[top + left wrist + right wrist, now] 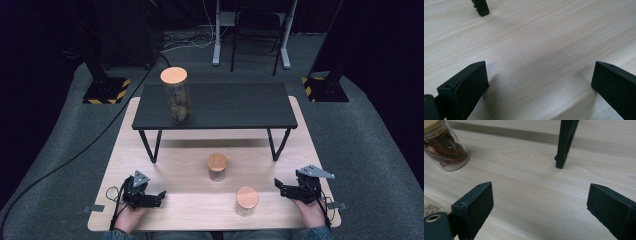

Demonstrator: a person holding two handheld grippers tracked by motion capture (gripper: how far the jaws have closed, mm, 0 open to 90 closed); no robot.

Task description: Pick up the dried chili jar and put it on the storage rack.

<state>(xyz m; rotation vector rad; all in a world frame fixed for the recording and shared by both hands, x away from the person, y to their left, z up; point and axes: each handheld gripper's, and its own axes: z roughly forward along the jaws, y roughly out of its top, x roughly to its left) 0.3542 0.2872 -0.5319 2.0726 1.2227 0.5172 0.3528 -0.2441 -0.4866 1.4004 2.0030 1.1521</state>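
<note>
A tall glass jar (175, 97) with a wooden lid and brownish contents stands on the left part of a low black table (235, 107). Two short jars with wooden lids stand on the light wooden board: one (217, 166) at the middle, one (247, 201) nearer the front. My left gripper (161, 196) rests at the front left, pointing right, and is open (539, 75) over bare wood. At the front right my right gripper (278, 186) points left and is open (539, 195), with nothing between its jaws. A short jar (445, 147) holding reddish-brown pieces lies ahead to its left.
The black table's legs (150, 145) stand on the wooden board (190, 170). One leg (564, 142) is ahead of the right gripper, another (481, 7) far ahead of the left. Grey carpet, cables and black stands surround the board.
</note>
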